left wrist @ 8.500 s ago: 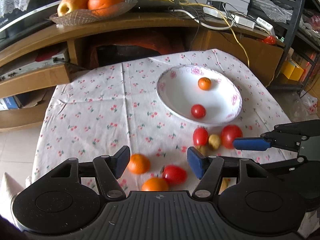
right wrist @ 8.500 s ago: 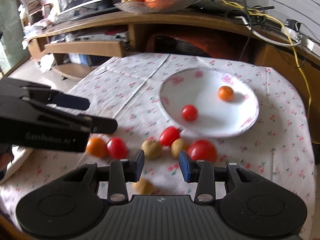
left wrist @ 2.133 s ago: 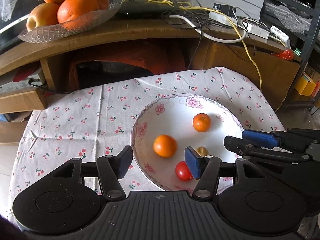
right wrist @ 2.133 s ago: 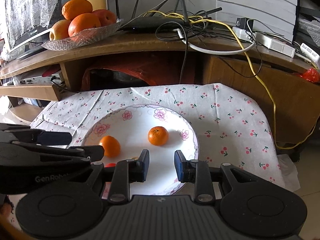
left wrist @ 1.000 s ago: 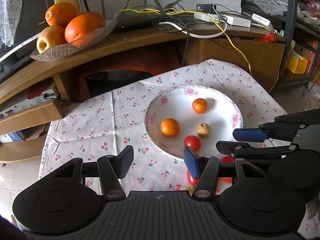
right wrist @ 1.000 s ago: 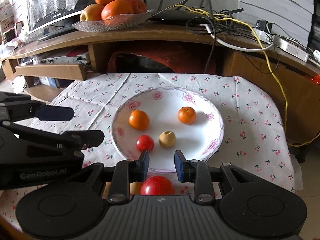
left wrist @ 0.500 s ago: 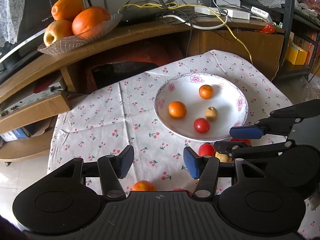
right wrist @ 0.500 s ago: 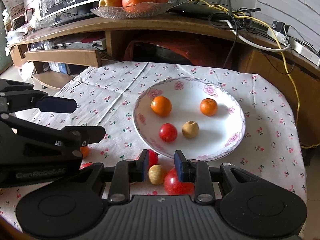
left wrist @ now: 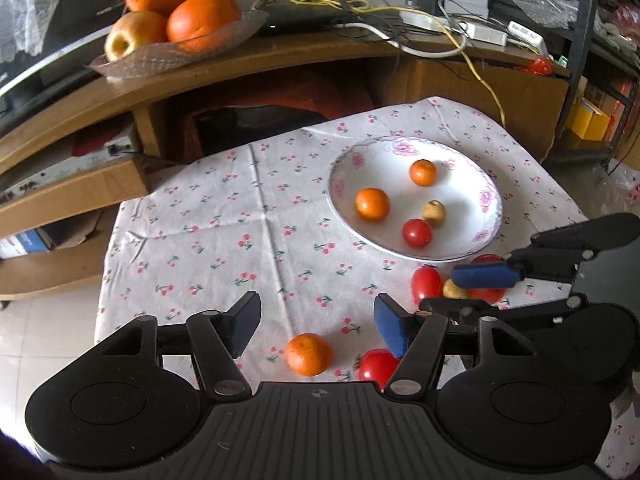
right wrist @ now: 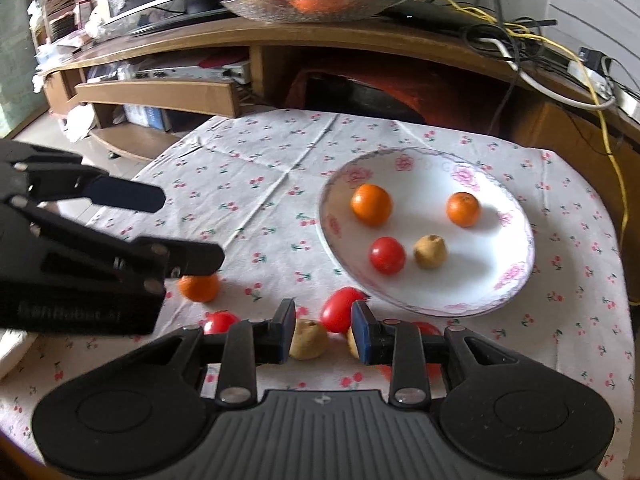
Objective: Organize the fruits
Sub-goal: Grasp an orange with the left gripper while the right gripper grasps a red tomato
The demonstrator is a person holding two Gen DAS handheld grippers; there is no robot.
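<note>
A white flowered plate (left wrist: 340,184) (right wrist: 520,268) holds two oranges (left wrist: 372,204), a red tomato (left wrist: 417,233) and a tan fruit (left wrist: 434,213). Loose on the cherry-print cloth lie an orange (left wrist: 309,354) (right wrist: 199,286), several red tomatoes (left wrist: 426,282) (right wrist: 340,314) and tan fruits (right wrist: 308,345). My left gripper (left wrist: 318,322) (right wrist: 190,229) hangs open over the loose orange. My right gripper (right wrist: 324,330) (left wrist: 460,290) is open a narrow way above one tan fruit, nothing held.
Behind the table runs a wooden TV stand (left wrist: 280,60) with a glass dish of oranges and an apple (left wrist: 176,36) and tangled cables (right wrist: 560,52). The cloth's left edge (left wrist: 108,264) drops to the tiled floor.
Both grippers have drawn back from the plate toward the near side of the table, bringing the loose fruits into view. Since the oldest frames, an orange and a tan fruit were added to the plate.
</note>
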